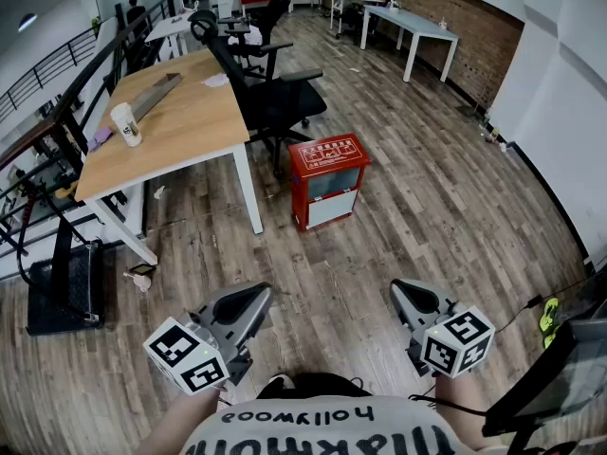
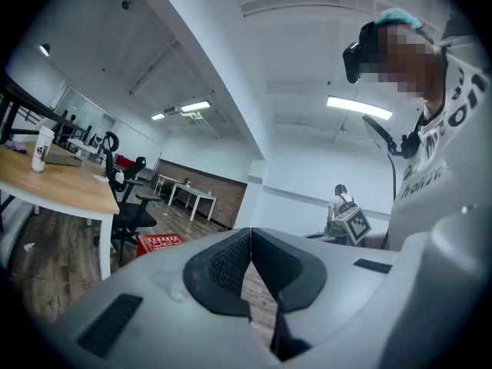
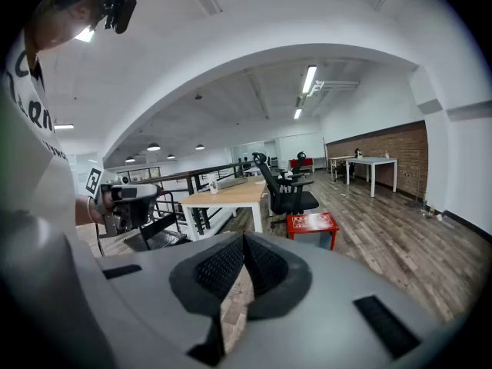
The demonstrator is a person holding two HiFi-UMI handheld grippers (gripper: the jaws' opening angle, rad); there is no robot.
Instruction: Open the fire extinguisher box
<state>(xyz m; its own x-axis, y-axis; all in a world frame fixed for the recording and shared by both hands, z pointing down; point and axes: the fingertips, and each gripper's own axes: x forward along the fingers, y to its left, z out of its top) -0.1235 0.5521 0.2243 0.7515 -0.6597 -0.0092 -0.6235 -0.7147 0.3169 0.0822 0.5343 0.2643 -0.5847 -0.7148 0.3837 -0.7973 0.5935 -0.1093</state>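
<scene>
The red fire extinguisher box (image 1: 327,178) stands on the wood floor beside the desk leg, with a label on its lid and a pale front panel, and it looks closed. Both grippers are held low and near me, well short of the box. My left gripper (image 1: 258,295) has its jaws together with nothing between them, as the left gripper view (image 2: 250,234) also shows, with the box (image 2: 160,243) far off at its left. My right gripper (image 1: 405,289) is likewise shut and empty (image 3: 244,237), with the box (image 3: 311,223) ahead of it.
A wooden desk (image 1: 180,112) with a paper cup (image 1: 126,124) stands left of the box, with a black office chair (image 1: 275,98) behind it. A black case (image 1: 66,287) lies on the floor at the left by a railing. White tables (image 1: 408,27) stand far back.
</scene>
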